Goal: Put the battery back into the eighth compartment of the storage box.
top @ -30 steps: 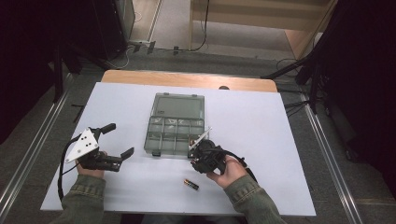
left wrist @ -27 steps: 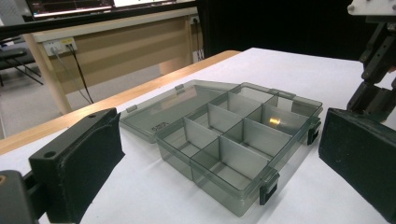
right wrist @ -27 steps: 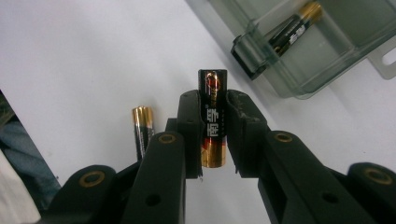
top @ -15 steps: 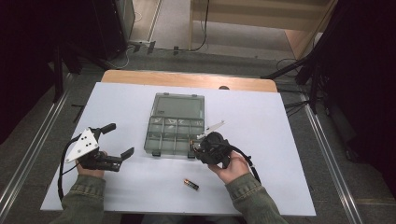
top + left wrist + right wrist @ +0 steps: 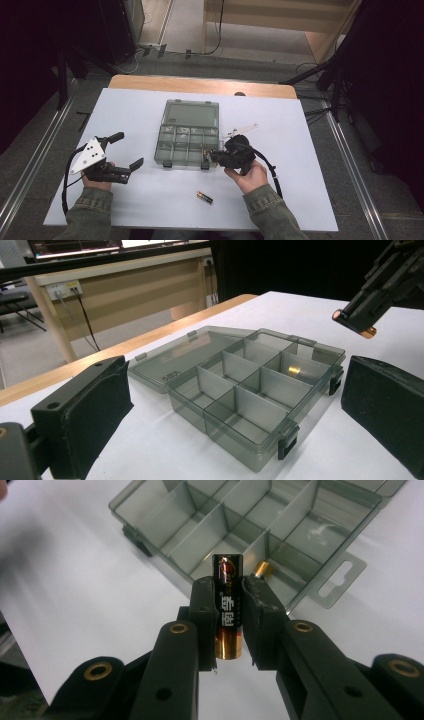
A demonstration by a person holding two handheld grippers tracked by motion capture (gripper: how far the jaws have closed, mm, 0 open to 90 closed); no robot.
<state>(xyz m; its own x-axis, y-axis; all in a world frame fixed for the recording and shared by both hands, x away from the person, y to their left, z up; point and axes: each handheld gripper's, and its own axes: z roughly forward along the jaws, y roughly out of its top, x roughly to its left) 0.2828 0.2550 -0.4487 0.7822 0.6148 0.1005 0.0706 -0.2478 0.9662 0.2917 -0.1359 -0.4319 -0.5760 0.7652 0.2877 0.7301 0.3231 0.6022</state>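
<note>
A smoky clear organizer box lies mid-table with its lid folded open at the back. My right gripper is at the box's front right corner, shut on a black and gold battery that stands upright between its pads, just above the near compartments. A second battery lies in the compartment below it, also seen as a gold end. A third battery lies loose on the table in front of the box. My left gripper rests left of the box, open and with nothing between its jaws.
White sheet covers the table, with a wooden edge at the back. A clear hang tab sticks out from the box's side. Metal rails run along both sides of the table. A desk and cables stand beyond.
My right gripper has carried the battery right and away from me, from beside the loose battery to the box's front right corner. The left gripper has stayed put.
</note>
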